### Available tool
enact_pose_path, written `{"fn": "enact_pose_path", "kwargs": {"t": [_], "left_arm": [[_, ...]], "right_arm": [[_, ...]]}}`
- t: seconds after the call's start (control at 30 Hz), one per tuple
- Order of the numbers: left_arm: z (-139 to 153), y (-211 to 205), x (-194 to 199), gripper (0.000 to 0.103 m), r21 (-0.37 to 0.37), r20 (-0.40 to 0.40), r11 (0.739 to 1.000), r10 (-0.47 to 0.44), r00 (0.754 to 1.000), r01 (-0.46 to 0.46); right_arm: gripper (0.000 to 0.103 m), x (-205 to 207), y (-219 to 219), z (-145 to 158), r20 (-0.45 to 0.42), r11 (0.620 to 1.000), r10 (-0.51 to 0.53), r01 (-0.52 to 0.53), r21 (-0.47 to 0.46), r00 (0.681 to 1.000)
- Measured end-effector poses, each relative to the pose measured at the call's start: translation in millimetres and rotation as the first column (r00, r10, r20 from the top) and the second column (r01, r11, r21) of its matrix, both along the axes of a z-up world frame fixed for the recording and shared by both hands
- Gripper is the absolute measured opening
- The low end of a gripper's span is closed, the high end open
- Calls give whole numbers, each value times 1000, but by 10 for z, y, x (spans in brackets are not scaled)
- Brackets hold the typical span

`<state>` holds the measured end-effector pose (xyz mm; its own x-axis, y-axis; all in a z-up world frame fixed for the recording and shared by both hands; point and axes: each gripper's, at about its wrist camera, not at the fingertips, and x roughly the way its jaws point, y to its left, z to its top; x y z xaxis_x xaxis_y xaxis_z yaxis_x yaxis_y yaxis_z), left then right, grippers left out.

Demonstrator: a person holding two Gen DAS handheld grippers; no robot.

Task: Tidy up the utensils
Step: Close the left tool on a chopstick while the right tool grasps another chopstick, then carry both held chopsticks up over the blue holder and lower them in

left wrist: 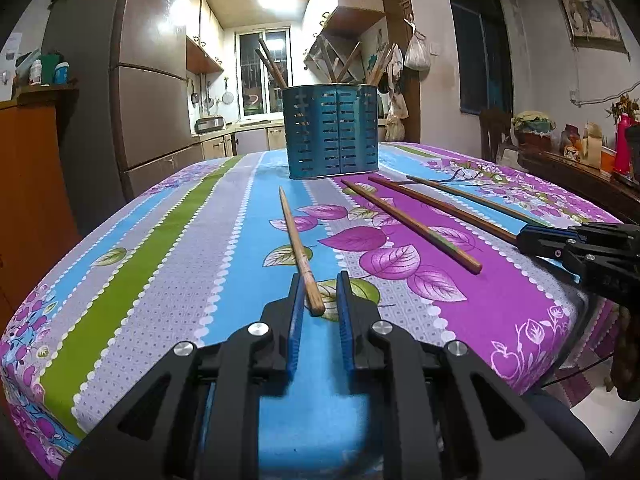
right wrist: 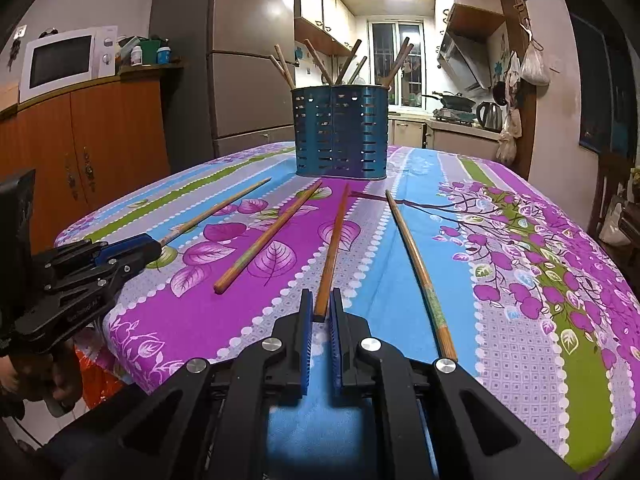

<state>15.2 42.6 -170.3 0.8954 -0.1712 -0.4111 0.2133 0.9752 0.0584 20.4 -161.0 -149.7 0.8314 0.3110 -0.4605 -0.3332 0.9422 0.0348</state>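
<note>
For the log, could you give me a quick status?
Left gripper open around one chopstick. Right gripper closing around another. Path to holder clear.

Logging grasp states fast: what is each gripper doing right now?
Left gripper: open, jaws either side of a worn wooden chopstick, not clamped.
Right gripper: jaws narrowly apart around a reddish-brown wooden chopstick; contact cannot be told.
</note>
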Motion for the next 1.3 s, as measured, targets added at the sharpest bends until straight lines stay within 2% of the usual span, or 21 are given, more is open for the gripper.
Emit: {"fn": "enact_pose_path", "kwargs": {"t": [0.13, 0.2, 0.33, 0.5, 0.73, 0.97, 1.1, 1.3], "left_arm": [[11, 10, 6, 14, -4, 2, 1000, 4, 1000, -4], [22, 9, -7, 7, -11, -2, 1000, 4, 1000, -4], [31, 14, -25, 5, -17, -4, 1000, 10, 1000, -10], [103, 27, -58, 5, -21, 7, 1000, 7, 1000, -7], [499, 74, -146, 5, -30, 114, 999, 15, 993, -12], [971, -5, -69, 5, 6, 260, 1000, 0, 966, -2], [1177, -33, 88, 5, 17, 304, 1000, -6, 953, 1], [1411, -71, 361, 5, 18, 318, 1000, -22, 948, 18]], "right_arm": [[10, -16, 7, -10, 11, 1000, -12, 12, 9, 1000], [8, -24, 0, -17, 19, 1000, -17, 17, 20, 1000], [7, -49, -2, -16, 31, 999, -30, 29, 35, 999], [7, -129, -50, 144, 68, 999, -39, 36, 40, 997], [7, -296, -96, 692, 191, 1000, -19, 15, 25, 981], [7, -143, -97, 1263, 291, 1000, 23, -26, 8, 957], [7, 93, -143, 1570, 307, 998, 39, -52, 32, 951], [7, 500, -168, 1863, 284, 997, 57, -71, 37, 957]]}}
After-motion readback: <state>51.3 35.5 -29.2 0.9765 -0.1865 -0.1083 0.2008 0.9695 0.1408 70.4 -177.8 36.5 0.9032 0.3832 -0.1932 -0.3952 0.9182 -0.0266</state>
